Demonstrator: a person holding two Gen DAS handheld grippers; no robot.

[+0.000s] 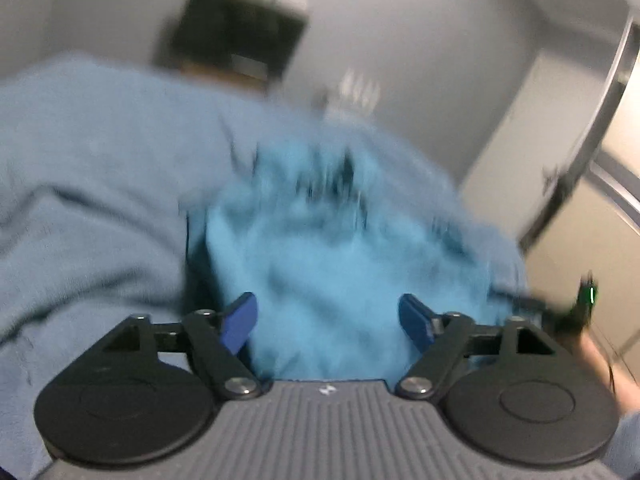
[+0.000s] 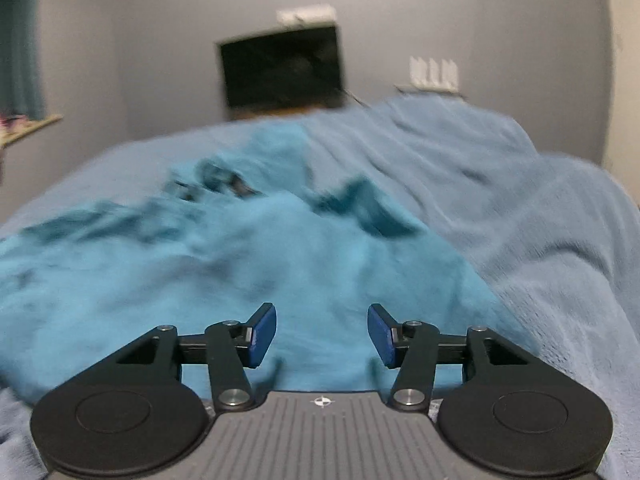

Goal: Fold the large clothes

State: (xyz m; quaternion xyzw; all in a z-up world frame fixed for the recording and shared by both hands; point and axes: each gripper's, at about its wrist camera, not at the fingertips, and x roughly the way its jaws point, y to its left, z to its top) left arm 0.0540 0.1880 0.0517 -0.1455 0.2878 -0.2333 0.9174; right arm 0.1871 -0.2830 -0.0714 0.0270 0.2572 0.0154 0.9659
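Note:
A bright turquoise garment [image 1: 320,248] with dark print lies crumpled on a pale blue blanket [image 1: 92,168]. It also shows in the right wrist view [image 2: 240,264], spread wide to the left. My left gripper [image 1: 328,320] is open, its blue pads [image 1: 240,320] apart above the garment's near edge, holding nothing. My right gripper [image 2: 322,336] is open too, with blue pads [image 2: 262,334] apart over the garment's near edge. Both views are motion-blurred.
The blanket [image 2: 520,220] covers a bed and rises in folds at the right. A dark screen [image 2: 282,66] hangs on the grey wall behind. A white closet door [image 1: 532,152] stands right of the bed. The other hand-held device [image 1: 584,304] shows at right.

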